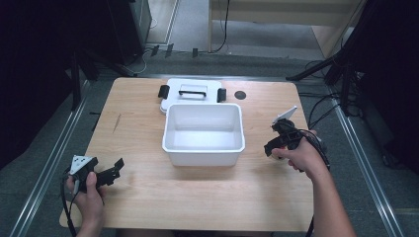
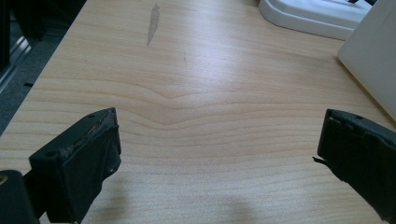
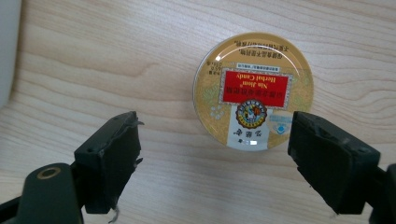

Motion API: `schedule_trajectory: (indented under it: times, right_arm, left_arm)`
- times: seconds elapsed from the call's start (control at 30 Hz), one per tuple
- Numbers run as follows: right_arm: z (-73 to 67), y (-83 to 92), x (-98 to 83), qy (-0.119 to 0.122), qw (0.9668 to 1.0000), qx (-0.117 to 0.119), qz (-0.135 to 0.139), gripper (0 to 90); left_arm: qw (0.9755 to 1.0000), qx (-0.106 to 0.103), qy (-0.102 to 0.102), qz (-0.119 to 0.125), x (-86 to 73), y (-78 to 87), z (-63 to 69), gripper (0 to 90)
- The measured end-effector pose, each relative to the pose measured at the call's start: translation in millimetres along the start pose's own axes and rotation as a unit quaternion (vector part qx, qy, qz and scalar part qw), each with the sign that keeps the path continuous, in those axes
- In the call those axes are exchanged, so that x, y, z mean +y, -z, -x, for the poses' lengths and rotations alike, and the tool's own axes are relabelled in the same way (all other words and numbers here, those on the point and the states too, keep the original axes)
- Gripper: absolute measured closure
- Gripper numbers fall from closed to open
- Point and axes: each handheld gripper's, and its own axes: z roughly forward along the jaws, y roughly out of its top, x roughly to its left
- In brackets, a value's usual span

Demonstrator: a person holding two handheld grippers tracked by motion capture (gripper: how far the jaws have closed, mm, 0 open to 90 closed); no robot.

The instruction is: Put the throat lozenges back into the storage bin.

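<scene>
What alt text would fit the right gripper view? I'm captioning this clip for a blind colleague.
A round gold candy tin with a red label lies flat on the wooden table. The right gripper points down at it, its two black jaws apart and not touching it. A white edge shows at far left.

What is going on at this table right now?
A person holds a gripper in each hand at a wooden table. The right gripper hovers open over a round gold candy tin lying flat on the wood, not yet gripping it. The left gripper rests open near the table's left front, holding nothing. An empty white bin sits mid-table with its lid lying behind it.
</scene>
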Motion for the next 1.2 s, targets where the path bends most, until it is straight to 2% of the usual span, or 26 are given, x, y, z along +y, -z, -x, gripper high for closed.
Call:
schedule_trajectory:
  times: [0.1,0.3,0.4,0.77,1.03,1.1,1.2]
  right_arm:
    - [2.0,-3.6,2.4,-0.011,0.9999,0.006,-0.011,14.7]
    - [4.8,-10.7,5.6,-0.015,0.9996,-0.007,-0.024,15.9]
    - [8.2,-15.7,9.1,-0.032,0.9988,-0.010,-0.035,15.4]
    - [13.9,-26.7,18.8,-0.060,0.9972,-0.025,-0.036,7.4]
    - [16.5,-33.7,19.6,-0.077,0.9959,-0.029,-0.038,11.8]
    - [17.0,-35.9,19.0,-0.076,0.9960,-0.025,-0.041,14.3]
    - [17.5,-35.0,18.7,-0.077,0.9958,-0.034,-0.038,20.1]
  left_arm:
    - [1.0000,0.000,0.000,0.000,0.0,-0.1,0.0,0.0]
    - [1.0000,0.000,0.000,0.000,0.0,-0.1,0.0,0.0]
    - [1.0000,0.000,0.000,-0.001,0.0,-0.1,0.0,0.0]
    - [1.0000,0.000,0.000,-0.001,0.0,-0.1,0.0,0.0]
    - [1.0000,-0.001,0.000,-0.001,0.0,-0.2,-0.1,0.0]
    - [1.0000,0.000,0.000,-0.001,0.1,-0.1,0.0,0.0]
    - [1.0000,0.000,0.000,-0.001,0.0,-0.2,0.0,0.0]
